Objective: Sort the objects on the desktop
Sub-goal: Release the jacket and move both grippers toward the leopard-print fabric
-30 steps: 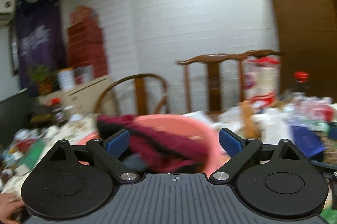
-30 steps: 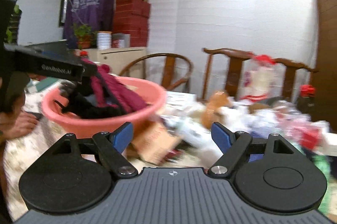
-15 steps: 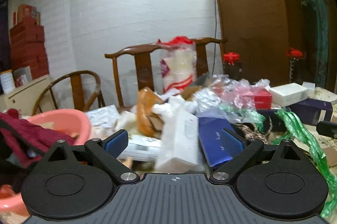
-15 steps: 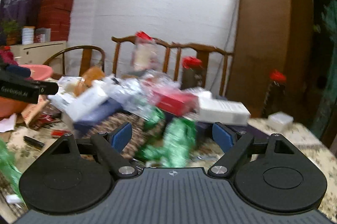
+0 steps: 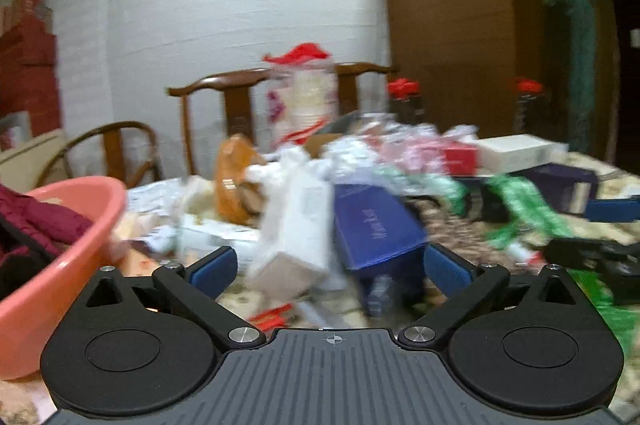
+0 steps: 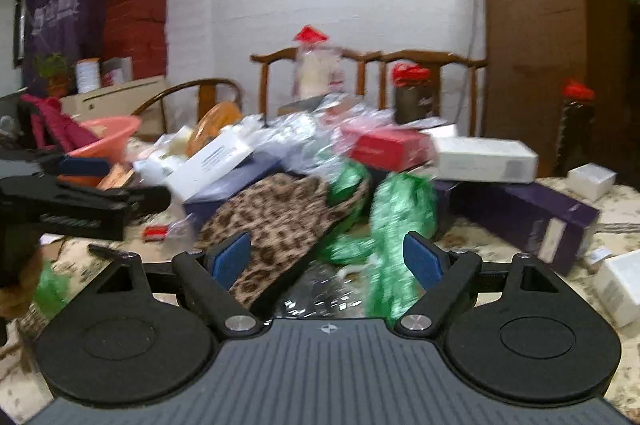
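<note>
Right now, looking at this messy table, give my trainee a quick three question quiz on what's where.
1. True or false: the pink basin is empty.
2. In the right wrist view, which lies nearest between the right gripper fingers?
A. the leopard-print item
B. the red box
C. the white box
3. Fill in: both the left gripper and the right one stand ____, holding nothing.

Key:
1. False; dark red clothing lies in it.
2. A.
3. Open.
</note>
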A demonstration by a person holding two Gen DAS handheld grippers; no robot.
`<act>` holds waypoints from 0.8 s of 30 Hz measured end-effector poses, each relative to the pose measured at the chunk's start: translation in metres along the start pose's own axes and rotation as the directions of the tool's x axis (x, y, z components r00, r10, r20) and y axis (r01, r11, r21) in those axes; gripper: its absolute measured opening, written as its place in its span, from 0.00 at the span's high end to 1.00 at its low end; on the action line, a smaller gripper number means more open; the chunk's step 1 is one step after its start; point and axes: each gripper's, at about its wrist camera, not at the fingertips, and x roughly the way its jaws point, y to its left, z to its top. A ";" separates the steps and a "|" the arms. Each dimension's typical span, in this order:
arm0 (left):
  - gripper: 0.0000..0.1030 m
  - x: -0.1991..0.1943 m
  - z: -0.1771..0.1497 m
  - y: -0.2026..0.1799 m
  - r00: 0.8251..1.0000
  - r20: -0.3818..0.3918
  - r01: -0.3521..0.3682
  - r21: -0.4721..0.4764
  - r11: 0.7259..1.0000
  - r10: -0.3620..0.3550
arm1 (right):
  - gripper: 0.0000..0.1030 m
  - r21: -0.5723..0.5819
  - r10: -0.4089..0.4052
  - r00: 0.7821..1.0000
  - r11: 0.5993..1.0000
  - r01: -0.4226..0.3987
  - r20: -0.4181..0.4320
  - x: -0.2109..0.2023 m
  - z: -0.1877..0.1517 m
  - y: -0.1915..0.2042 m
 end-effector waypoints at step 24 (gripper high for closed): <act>0.01 0.033 -0.018 -0.040 0.984 -0.038 0.174 -0.010 0.985 -0.174 | 0.16 0.121 0.054 0.999 0.991 -0.053 -0.004 -0.002 0.001 -0.018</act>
